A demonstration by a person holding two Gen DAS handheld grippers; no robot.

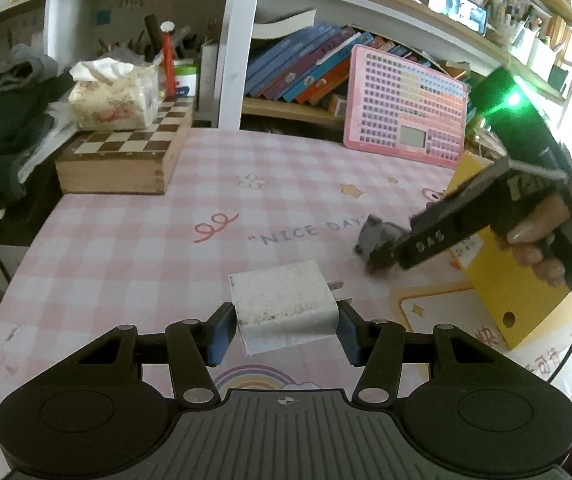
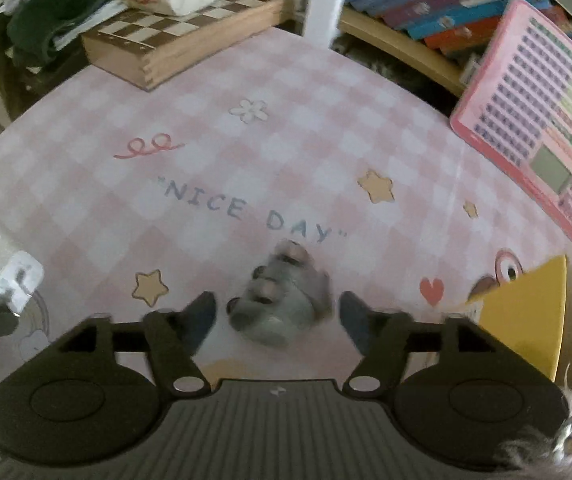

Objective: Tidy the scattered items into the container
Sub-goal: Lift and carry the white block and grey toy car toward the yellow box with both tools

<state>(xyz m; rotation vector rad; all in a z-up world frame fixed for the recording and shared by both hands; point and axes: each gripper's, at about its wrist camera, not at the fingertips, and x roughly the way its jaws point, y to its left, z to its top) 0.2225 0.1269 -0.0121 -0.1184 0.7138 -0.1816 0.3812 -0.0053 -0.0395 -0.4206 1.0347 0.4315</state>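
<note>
My left gripper (image 1: 286, 326) is shut on a white charger plug (image 1: 282, 296), its blue pads pressed on both sides and the prongs pointing right. The plug hangs above the pink checked tablecloth (image 1: 126, 248). A small grey toy (image 2: 282, 304), blurred, lies between the fingers of my right gripper (image 2: 276, 316), with a gap showing on each side of it. In the left wrist view a hand holds that right gripper (image 1: 386, 254) at the right, its tips at the grey toy (image 1: 374, 236). The yellow box (image 1: 518, 300) stands just right of it, also in the right wrist view (image 2: 526, 312).
A wooden chess box (image 1: 126, 160) with a tissue pack (image 1: 114, 96) on it sits at the back left beside a pile of dark clothes (image 1: 2, 120). A pink keyboard toy (image 1: 406, 108) leans against the bookshelf (image 1: 298, 68) at the back right.
</note>
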